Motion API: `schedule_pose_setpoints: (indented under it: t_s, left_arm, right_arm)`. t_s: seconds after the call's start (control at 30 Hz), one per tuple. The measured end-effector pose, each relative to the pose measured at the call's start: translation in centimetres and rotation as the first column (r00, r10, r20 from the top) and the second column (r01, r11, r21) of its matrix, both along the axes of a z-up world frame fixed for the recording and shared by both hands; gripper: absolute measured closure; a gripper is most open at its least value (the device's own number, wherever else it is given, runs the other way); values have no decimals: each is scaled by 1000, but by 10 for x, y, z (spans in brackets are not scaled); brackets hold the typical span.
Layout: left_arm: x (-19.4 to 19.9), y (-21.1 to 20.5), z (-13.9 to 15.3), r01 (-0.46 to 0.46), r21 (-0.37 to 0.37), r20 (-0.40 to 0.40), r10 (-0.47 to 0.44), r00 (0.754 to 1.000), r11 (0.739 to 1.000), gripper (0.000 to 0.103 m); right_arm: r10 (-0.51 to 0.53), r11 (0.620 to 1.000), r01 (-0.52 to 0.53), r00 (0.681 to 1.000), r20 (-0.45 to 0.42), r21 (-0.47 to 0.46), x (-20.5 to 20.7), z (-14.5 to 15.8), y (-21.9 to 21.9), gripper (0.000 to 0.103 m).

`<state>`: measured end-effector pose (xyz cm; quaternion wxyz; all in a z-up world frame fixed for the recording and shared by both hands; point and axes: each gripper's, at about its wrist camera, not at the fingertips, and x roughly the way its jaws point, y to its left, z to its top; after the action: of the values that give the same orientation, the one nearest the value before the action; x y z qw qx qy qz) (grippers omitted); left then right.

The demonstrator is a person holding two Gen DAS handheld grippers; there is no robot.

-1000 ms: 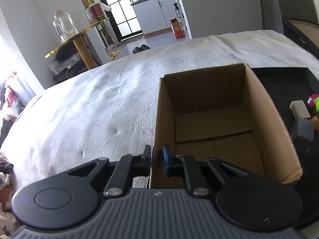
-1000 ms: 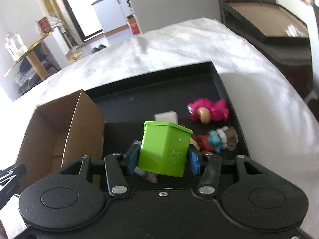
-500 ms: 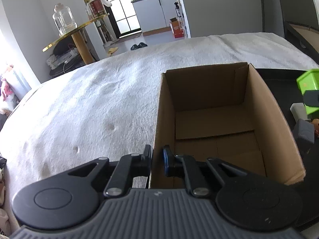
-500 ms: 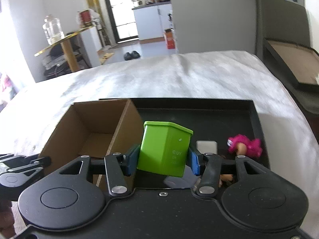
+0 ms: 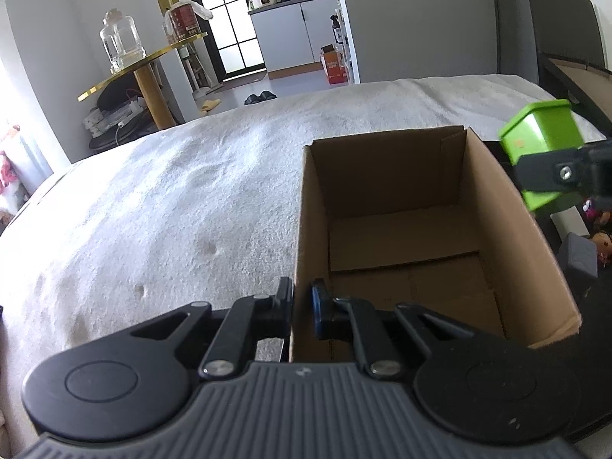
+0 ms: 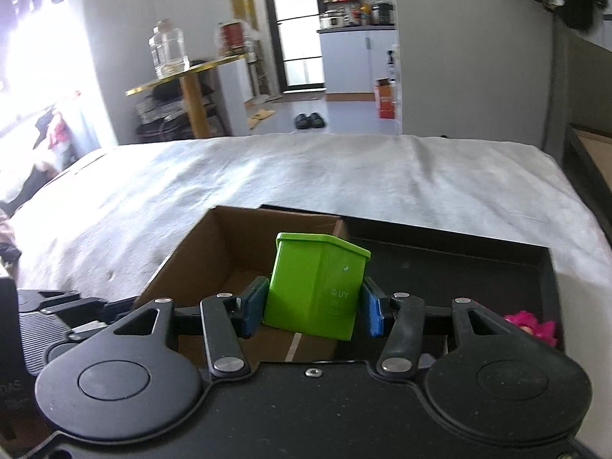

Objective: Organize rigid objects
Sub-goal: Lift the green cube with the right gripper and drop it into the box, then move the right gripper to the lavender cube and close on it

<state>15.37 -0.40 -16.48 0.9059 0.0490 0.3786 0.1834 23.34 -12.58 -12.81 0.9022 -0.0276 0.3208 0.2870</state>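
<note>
**Green bin held over the box's edge**

The right hand-held gripper (image 6: pixel 313 308) has its two blue pads clamped on the sides of a green bin (image 6: pixel 316 285), a small open-topped plastic container with raised lettering on its front face. It hangs clear of everything beneath it, slightly tilted, directly ahead of the gripper and over the wall that the cardboard box (image 6: pixel 229 252) shares with the black tray (image 6: pixel 459 264). From the left camera the same bin shows up high to the right, above the box's right wall.

The left hand-held gripper (image 5: pixel 302 311) sits low at the near end of the box, its jaws drawn close together around the near left corner wall: one finger outside, the blue-padded one inside (whether both pads actually press the cardboard I cannot tell, but the gap is very narrow). The box stretches away ahead and to the right of it, open at the top, with only its brown flaps showing on the floor.

Past the box's right wall, in the black tray, lie a grey block (image 5: pixel 579 256), a white block (image 5: pixel 572 222) and a pink plush toy (image 6: pixel 531 327), the last just beyond the right gripper's right finger. Box and tray both rest on a bed covered with a white blanket (image 5: pixel 172 199).
</note>
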Motion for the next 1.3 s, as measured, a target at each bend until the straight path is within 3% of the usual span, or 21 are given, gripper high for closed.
schedule_pose_setpoints:
  t_s: [0.5,0.57,0.63,0.9,1.3]
  left_arm:
    - [-4,11,0,35,-20,7,-35,999,999,94]
    - [-5,11,-1,27,-14,7,-27,1000,1000,93]
    - [-5,11,-1,19,-4,5,-19,1000,1000,92]
    - [-4,11,0,-1,10,-9,1,1000,1000,91]
    - [-1,6,0,0,40,-32,2,999,999,91]
  right_arm:
    - [135,990,-135,991,-10,-33,-11,-6,41,52]
    - [153,987,-153,988,-10,-44,-11,-7,49,50]
    - [157,986,-156,988,10,-66,-11,-8,54,41]
    - [100,994,-100,995,-18,-51,-9,-8,39,40]
    - [-35,999,35,999,-36,0,-13,-1,-18,40]
